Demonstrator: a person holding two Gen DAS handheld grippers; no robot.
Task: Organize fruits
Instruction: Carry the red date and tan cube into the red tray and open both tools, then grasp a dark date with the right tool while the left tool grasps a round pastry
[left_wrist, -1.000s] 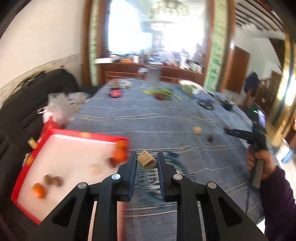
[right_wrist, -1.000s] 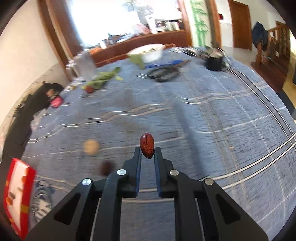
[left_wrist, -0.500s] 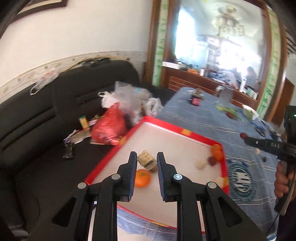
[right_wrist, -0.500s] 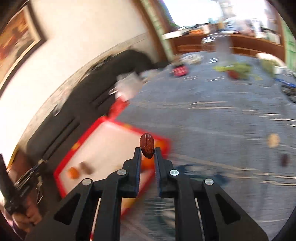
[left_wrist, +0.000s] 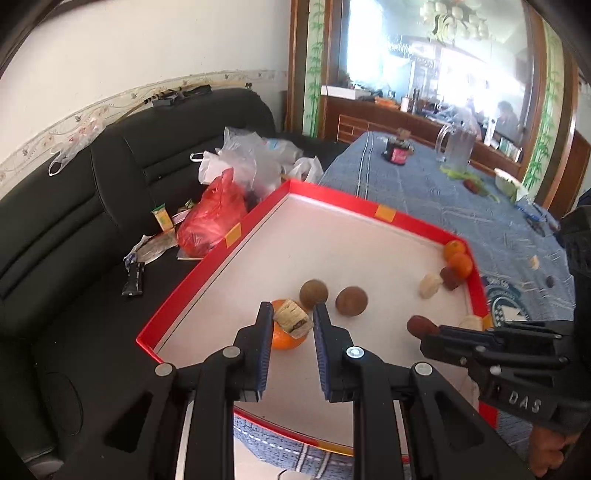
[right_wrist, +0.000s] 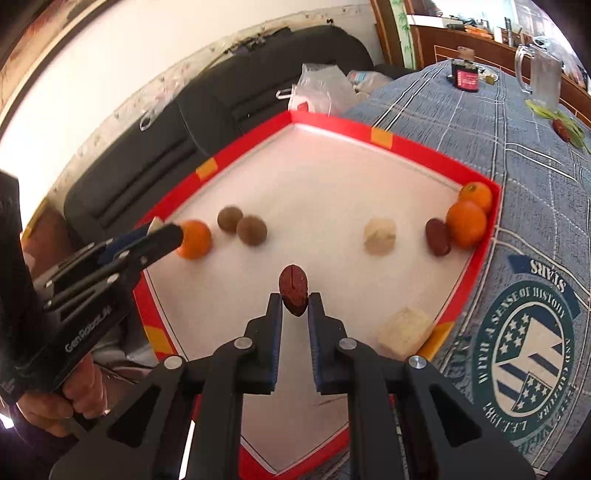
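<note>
Both grippers hover over the red-rimmed tray (right_wrist: 476, 266), which sits at the edge of a table under a blue patterned cloth (right_wrist: 524, 155), beside a black sofa (left_wrist: 74, 206).

The left gripper (left_wrist: 291, 321) is clamped on a tan, rough-skinned chunk (left_wrist: 291, 320), held tilted between its fingers above an orange (left_wrist: 284, 338) at the tray's left side. In the right wrist view this gripper (right_wrist: 168, 230) reaches in from the left, level and pointing toward that same orange (right_wrist: 194, 239), with a hand (right_wrist: 55, 402) wrapped around its handle low at the frame edge.

The right gripper (right_wrist: 295, 302) pinches a red date (right_wrist: 293, 290) upright at its fingertips — above the tray's white floor, near the middle.

Lying in the tray: two brown round fruits (right_wrist: 242, 225) close together, a pale lump (right_wrist: 379, 236), another date (right_wrist: 437, 237) touching two oranges (right_wrist: 469, 214) in the far right corner, and a pale block (right_wrist: 406, 332) against the near right rim.
</note>
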